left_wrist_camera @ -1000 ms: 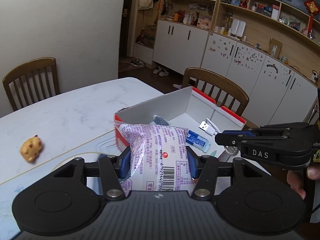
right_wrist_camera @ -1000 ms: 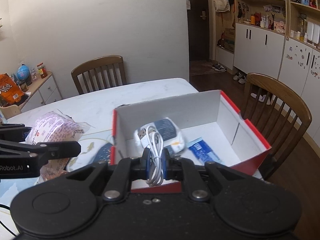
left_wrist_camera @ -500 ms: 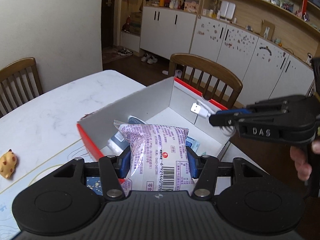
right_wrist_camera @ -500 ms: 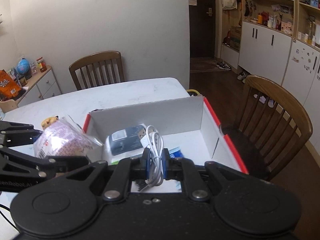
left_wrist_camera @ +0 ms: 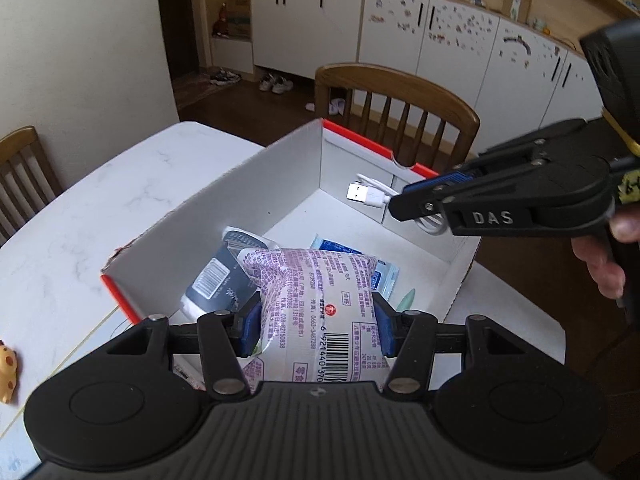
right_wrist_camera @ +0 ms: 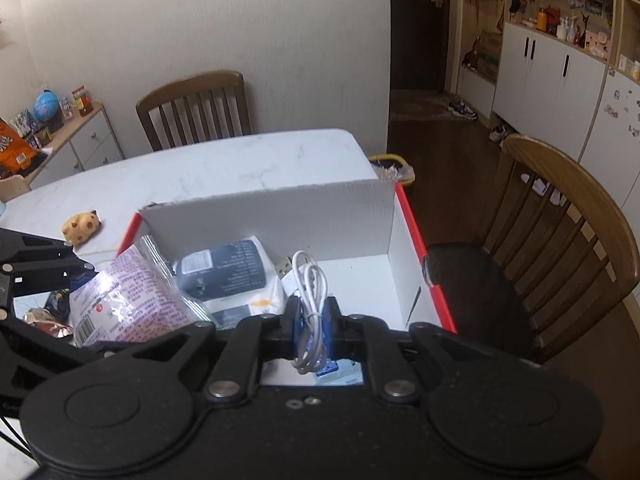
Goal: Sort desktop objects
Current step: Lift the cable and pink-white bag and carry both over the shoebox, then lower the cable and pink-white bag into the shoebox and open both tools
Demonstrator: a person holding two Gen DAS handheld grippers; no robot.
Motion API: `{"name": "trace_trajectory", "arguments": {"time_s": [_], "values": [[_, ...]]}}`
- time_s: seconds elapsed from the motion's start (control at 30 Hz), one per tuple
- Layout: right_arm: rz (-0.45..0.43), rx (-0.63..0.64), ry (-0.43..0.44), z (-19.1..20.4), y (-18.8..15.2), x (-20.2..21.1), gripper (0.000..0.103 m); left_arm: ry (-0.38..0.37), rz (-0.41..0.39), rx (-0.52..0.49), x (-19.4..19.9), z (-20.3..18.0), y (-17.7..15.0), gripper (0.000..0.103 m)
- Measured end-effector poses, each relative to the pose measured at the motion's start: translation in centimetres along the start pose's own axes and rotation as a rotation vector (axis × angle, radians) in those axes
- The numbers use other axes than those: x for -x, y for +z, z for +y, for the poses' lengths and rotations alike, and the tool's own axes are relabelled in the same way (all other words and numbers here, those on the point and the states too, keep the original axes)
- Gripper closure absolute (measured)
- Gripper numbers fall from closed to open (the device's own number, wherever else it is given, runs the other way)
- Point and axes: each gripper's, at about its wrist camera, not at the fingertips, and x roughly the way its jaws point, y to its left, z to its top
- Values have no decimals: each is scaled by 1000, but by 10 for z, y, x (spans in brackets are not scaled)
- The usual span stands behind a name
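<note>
Both loads poised over the red-edged white cardboard box (left_wrist_camera: 280, 184): left gripper (left_wrist_camera: 316, 320) jaws part-open, clamping purple printed snack packet (left_wrist_camera: 320, 304); right gripper (right_wrist_camera: 311, 320) jaws pinched tight on coiled white USB cable (right_wrist_camera: 306, 280); rec. lowering below box rim, clear of items beneath, before release.

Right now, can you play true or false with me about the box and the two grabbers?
1. The left gripper is squeezing a purple snack packet. True.
2. The right gripper is empty. False: it is shut on a coiled white USB cable.
3. The red and white box has nothing in it. False: a dark blue and white pouch and a blue packet lie inside.
4. A little yellow spotted toy sits on the table outside the box. True.
5. The purple packet lies flat on the box floor. False: it is held up between the left gripper's fingers.
</note>
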Motion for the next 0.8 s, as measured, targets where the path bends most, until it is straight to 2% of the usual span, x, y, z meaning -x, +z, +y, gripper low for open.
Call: {"name": "trace_trajectory", "arguments": {"time_s": [0.5, 0.8], "values": [[122, 34, -14, -12, 5, -56, 93, -26, 120, -76, -49, -17, 14, 50], [196, 48, -35, -18, 4, -83, 93, 14, 161, -69, -71, -12, 18, 50]]}}
